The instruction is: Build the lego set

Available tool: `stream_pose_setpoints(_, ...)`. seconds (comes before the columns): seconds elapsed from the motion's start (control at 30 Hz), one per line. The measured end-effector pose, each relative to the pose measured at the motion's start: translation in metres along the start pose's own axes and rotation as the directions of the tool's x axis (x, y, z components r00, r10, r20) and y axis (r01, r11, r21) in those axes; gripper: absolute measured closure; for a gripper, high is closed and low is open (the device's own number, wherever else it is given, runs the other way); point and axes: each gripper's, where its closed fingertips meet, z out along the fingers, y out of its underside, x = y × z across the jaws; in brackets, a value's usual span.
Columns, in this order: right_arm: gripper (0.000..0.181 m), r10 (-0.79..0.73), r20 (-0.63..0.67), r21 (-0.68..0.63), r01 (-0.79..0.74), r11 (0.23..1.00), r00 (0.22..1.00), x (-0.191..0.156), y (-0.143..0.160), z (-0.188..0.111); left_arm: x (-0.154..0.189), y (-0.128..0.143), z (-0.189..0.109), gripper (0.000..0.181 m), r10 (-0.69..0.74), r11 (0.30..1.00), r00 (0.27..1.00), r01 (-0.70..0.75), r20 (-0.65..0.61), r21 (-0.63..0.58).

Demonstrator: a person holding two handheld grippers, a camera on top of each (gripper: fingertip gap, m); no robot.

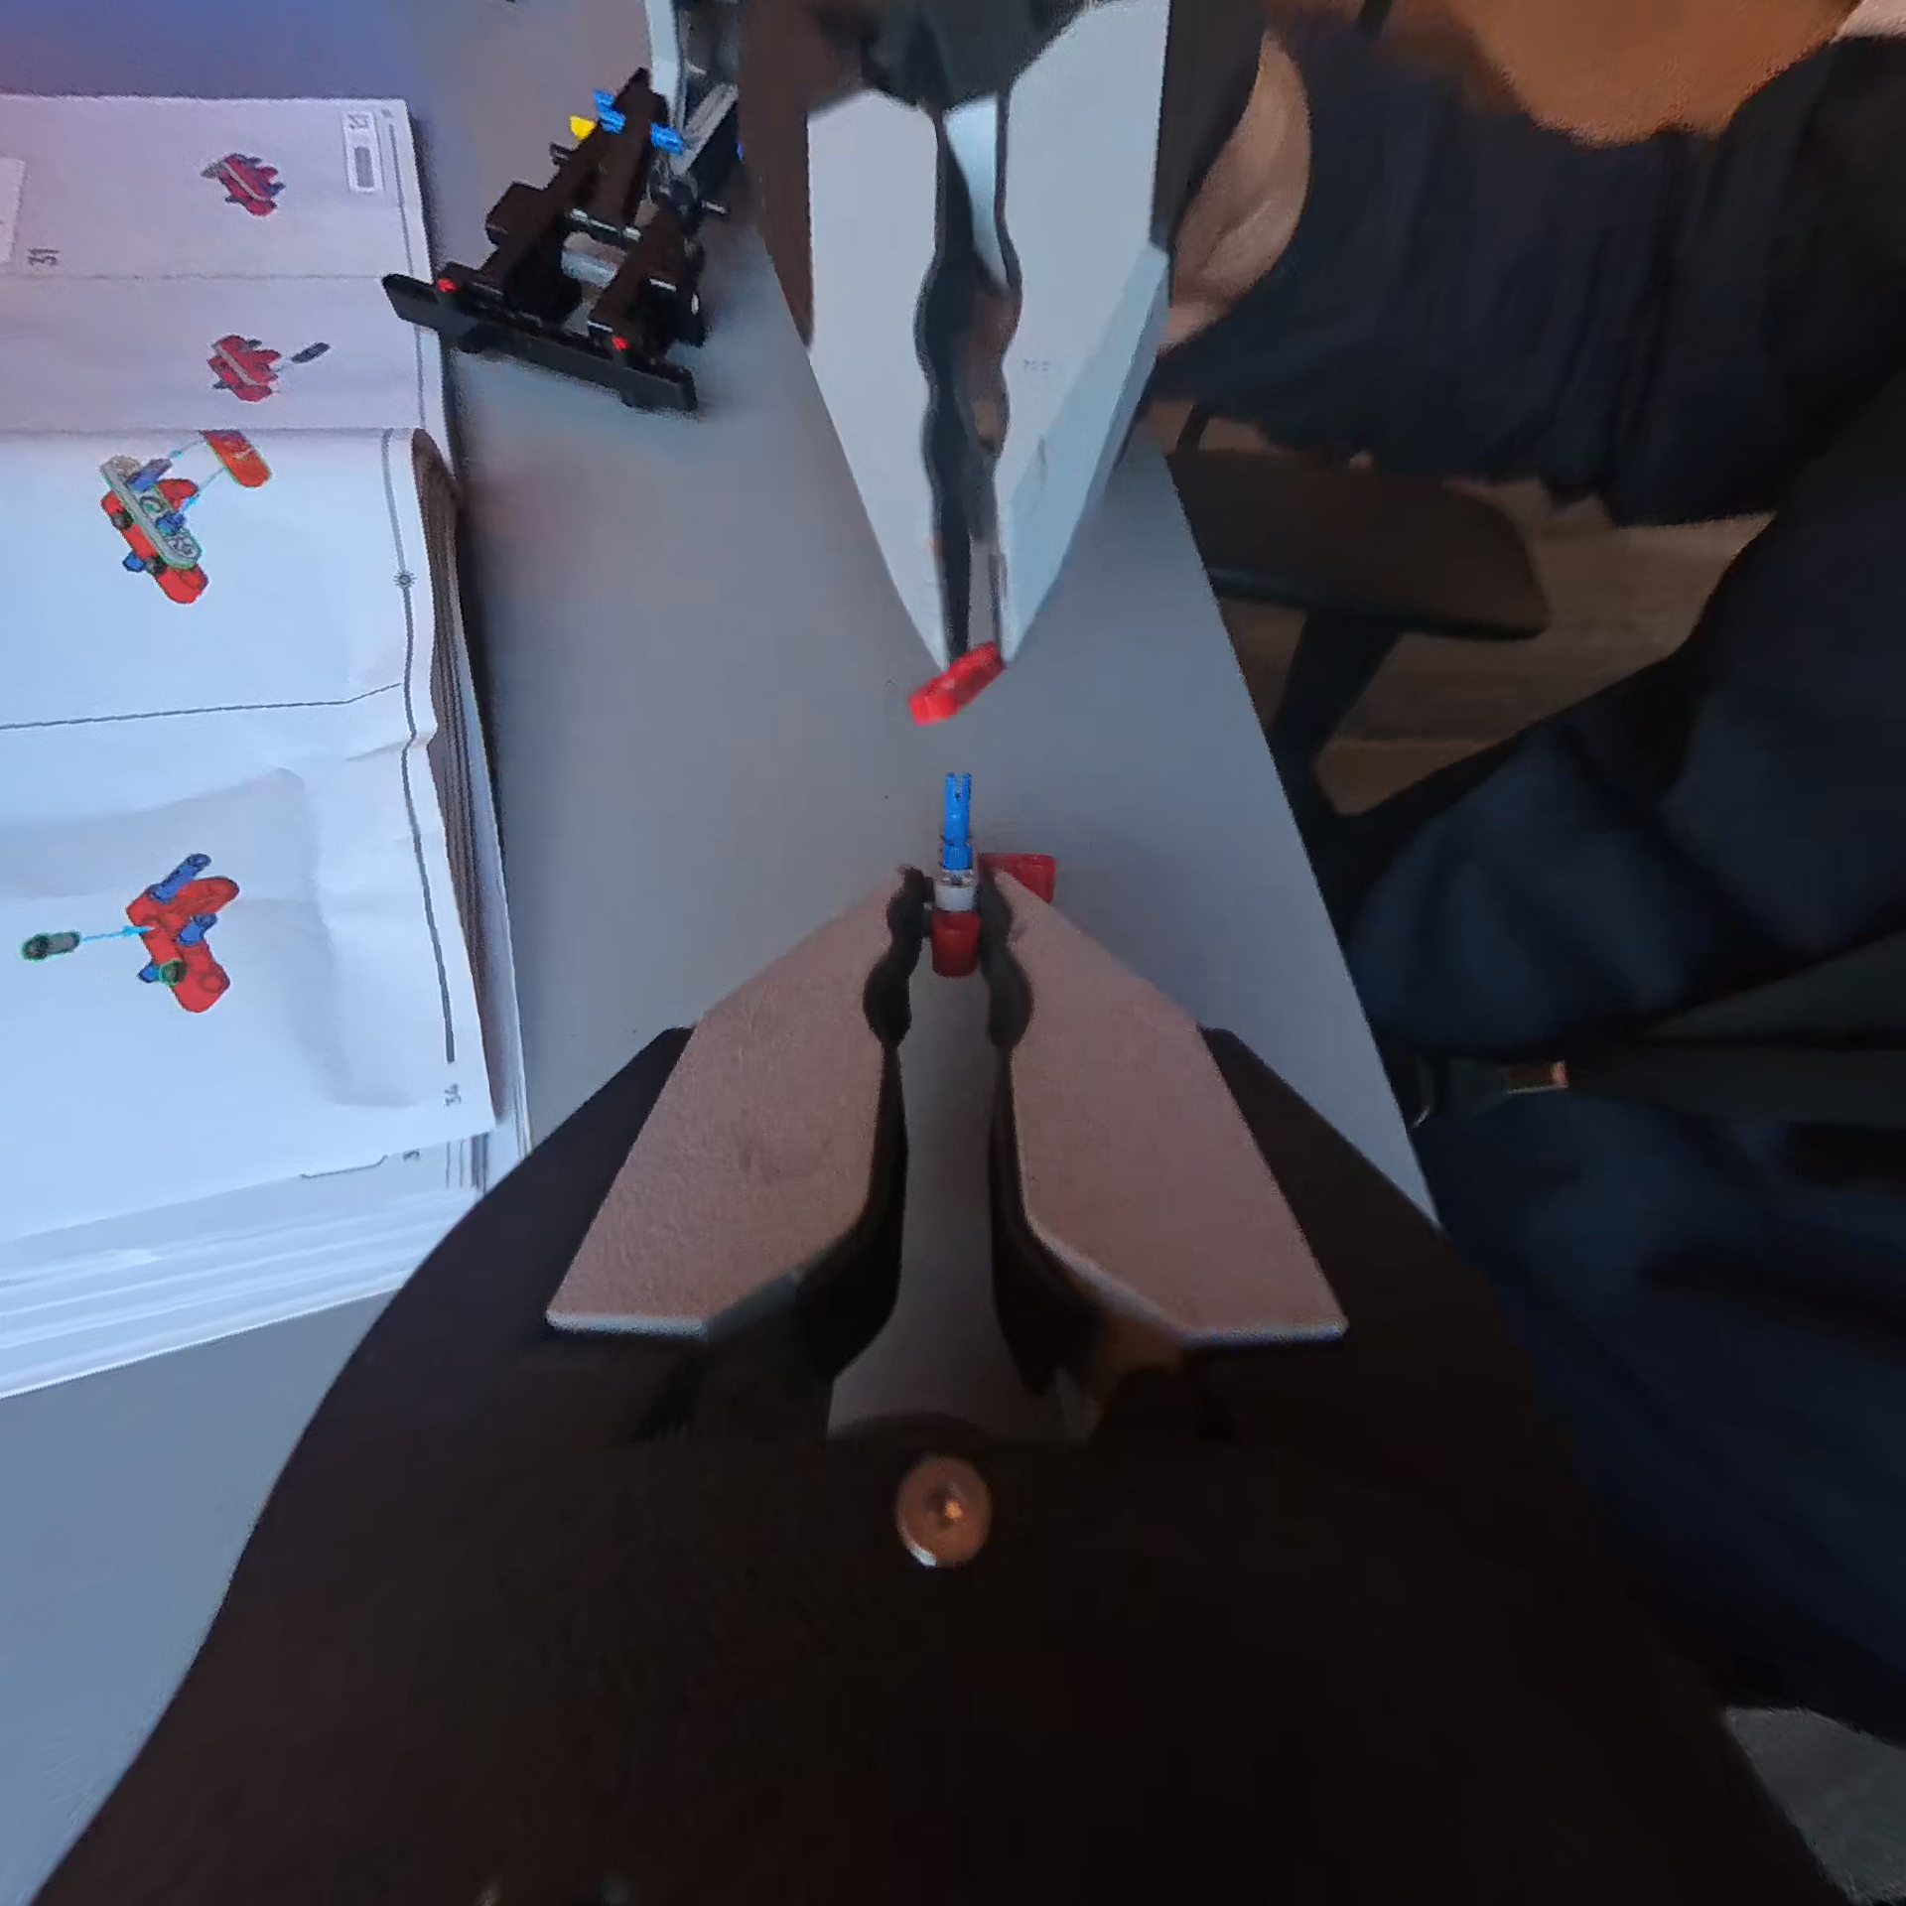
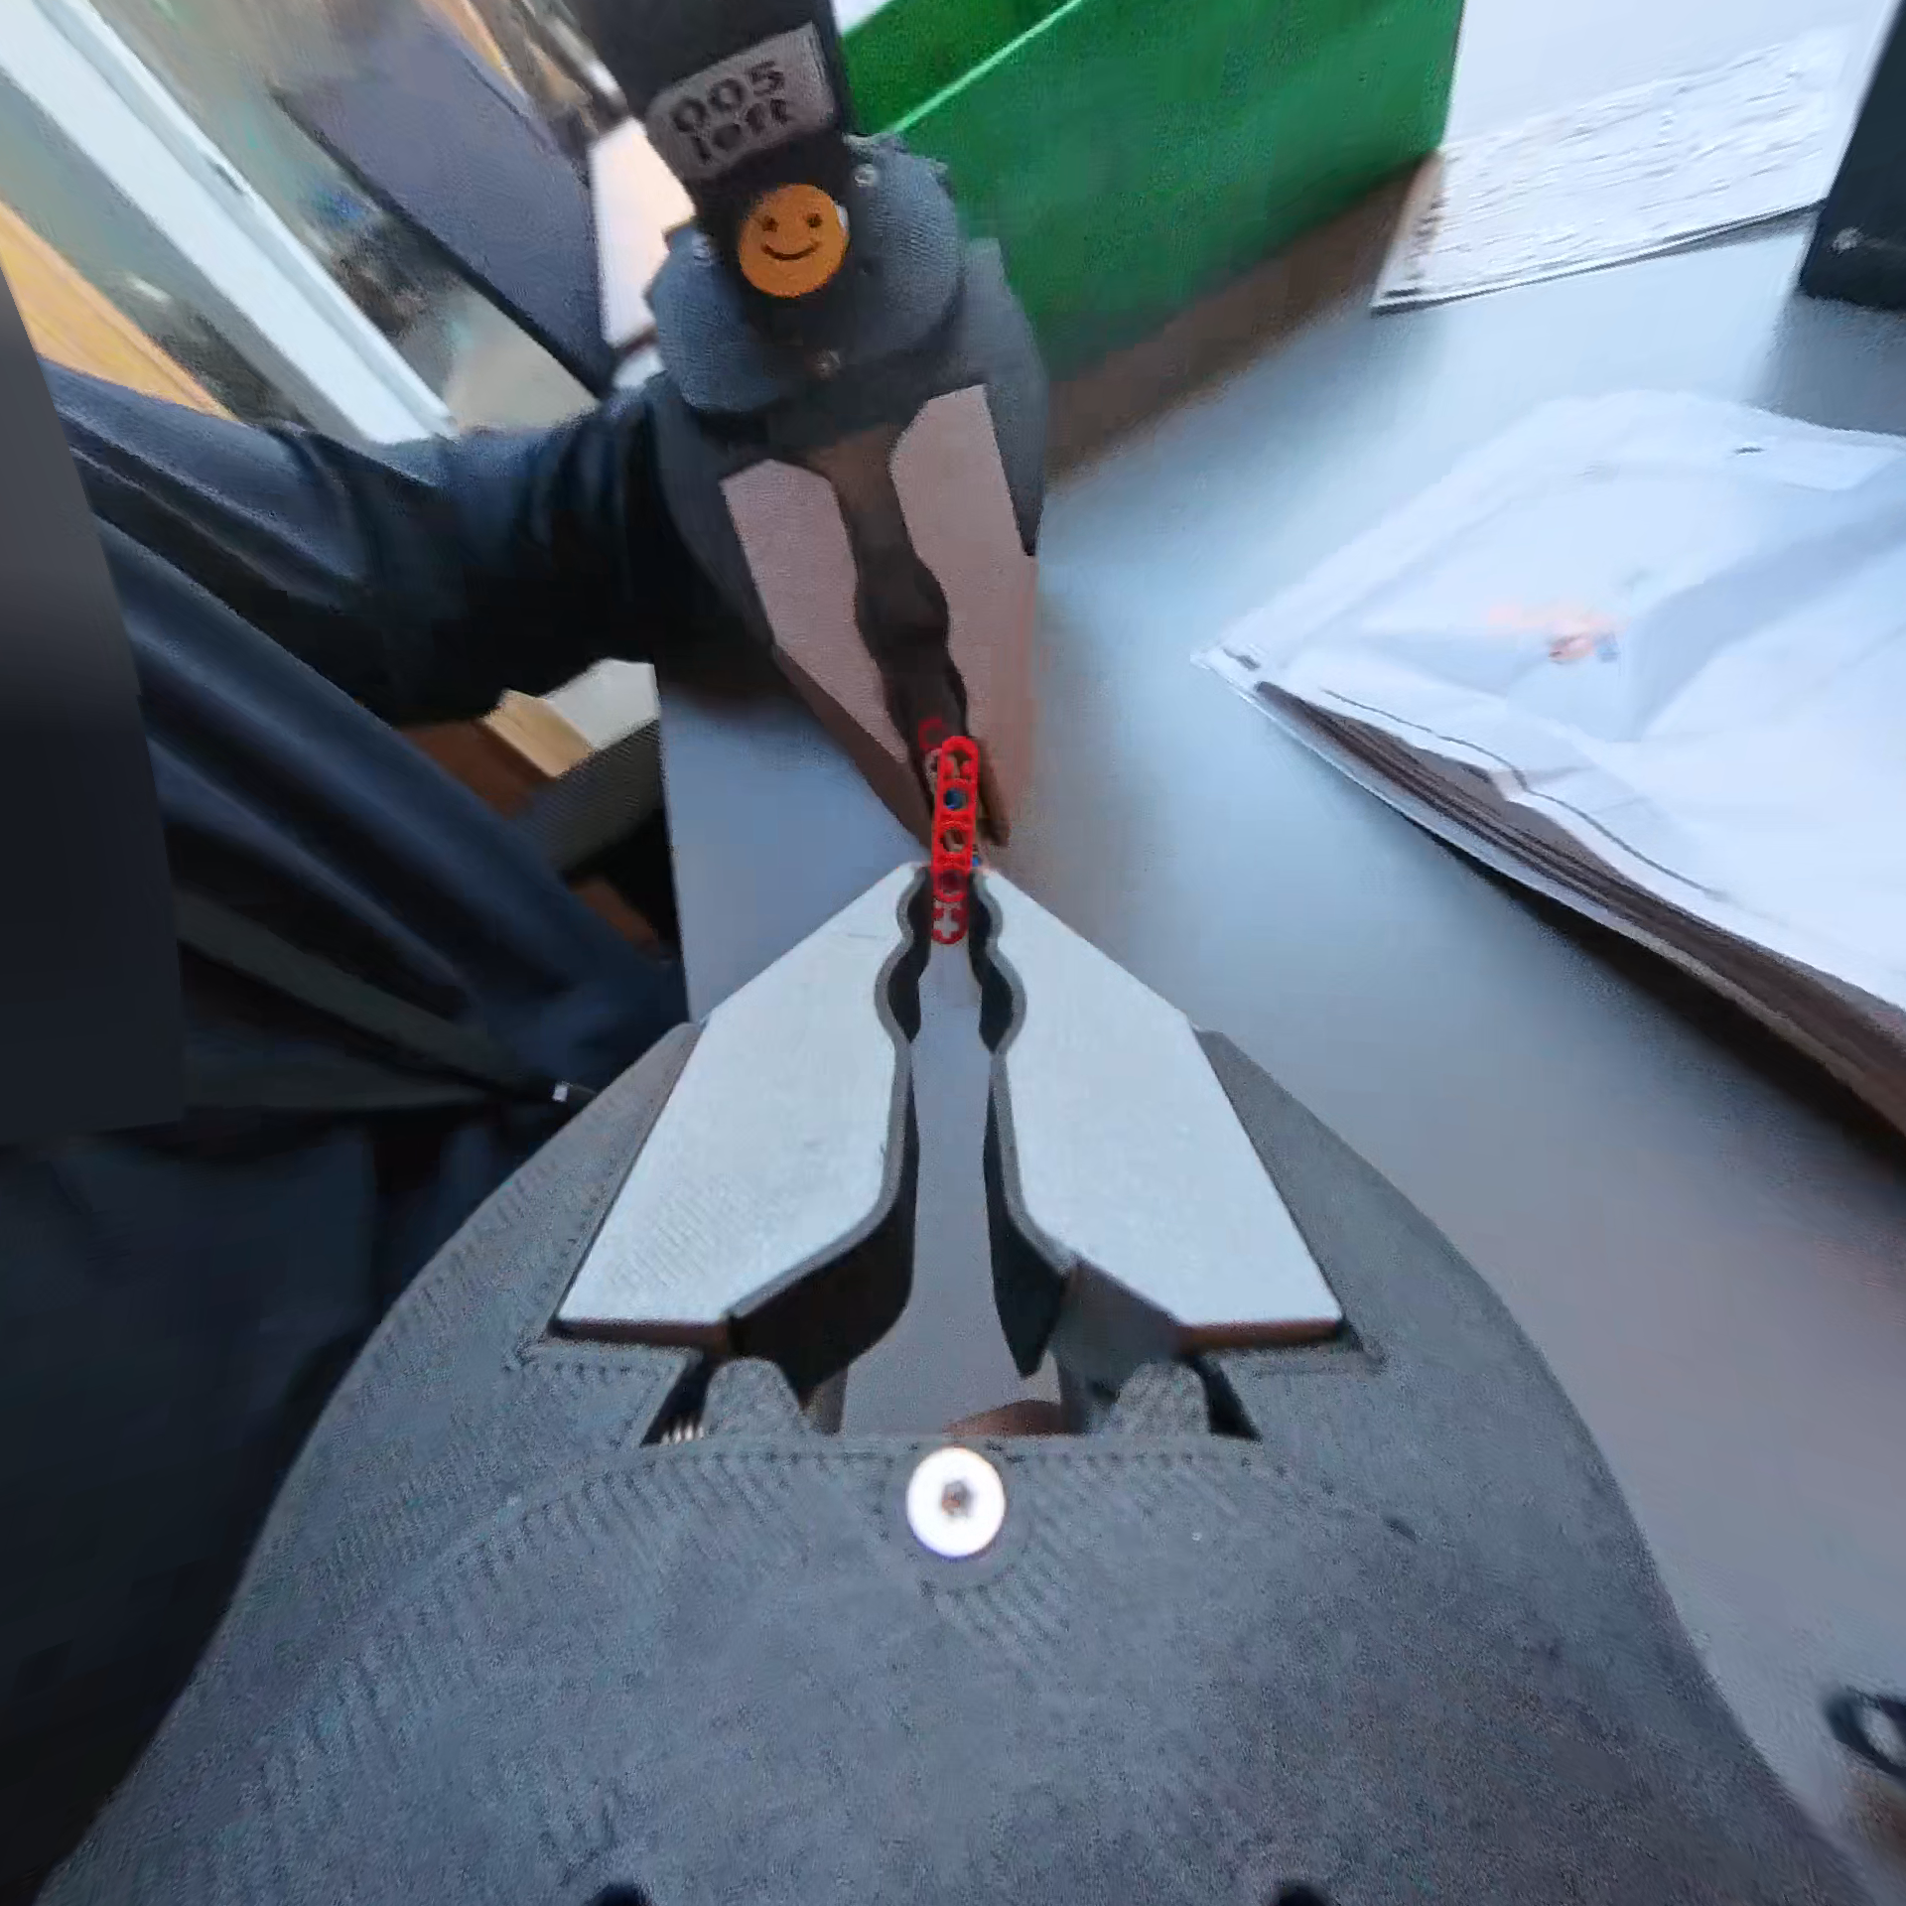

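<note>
Left wrist view shows the left gripper (image 1: 951, 897) closed tight on a small red assembly (image 1: 954, 944), with a blue pin (image 1: 956, 825) sticking out forward past the fingertips and another red part just to the right of the tips. Straight ahead and apart from the pin, the right gripper (image 1: 970, 645) reaches down with a red beam (image 1: 956, 681) pinched at its tip. The beam hangs just beyond the pin's end, not touching it, above the grey tabletop (image 1: 670, 670). To the left lies an open instruction booklet (image 1: 206, 722), and behind it stands a black partly built model (image 1: 578, 268) with blue and yellow bits on top.

In the right wrist view, the right gripper (image 2: 949, 908) is nearly closed on the thin red beam (image 2: 954, 835), whose row of holes faces the camera. The left gripper (image 2: 954, 794) comes in from the far side, tip to tip with it. A green box (image 2: 1186, 155) stands at the back of the tabletop.
</note>
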Motion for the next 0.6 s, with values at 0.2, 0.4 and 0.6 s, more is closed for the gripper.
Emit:
stream_pose_setpoints(0.2, 0.178, 0.091, 0.058, 0.025, -0.092, 0.995, 0.994, 0.005, -0.005, 0.007, 0.002, -0.007, -0.006, 0.175, -0.154, 0.985, 0.983, 0.161, -0.101, 0.061)
stream_pose_setpoints(0.4, 0.178, 0.084, 0.086, 0.044, -0.088, 0.995, 0.993, 0.003, -0.008, 0.012, 0.002, -0.006, -0.005, 0.175, -0.165, 0.984, 0.981, 0.171, -0.100, 0.050)
stream_pose_setpoints(0.6, 0.178, -0.069, -0.008, 0.036, 0.069, 0.997, 0.998, 0.000, -0.006, 0.016, 0.004, -0.008, -0.007, 0.175, -0.137, 0.987, 0.986, 0.144, -0.099, 0.068)
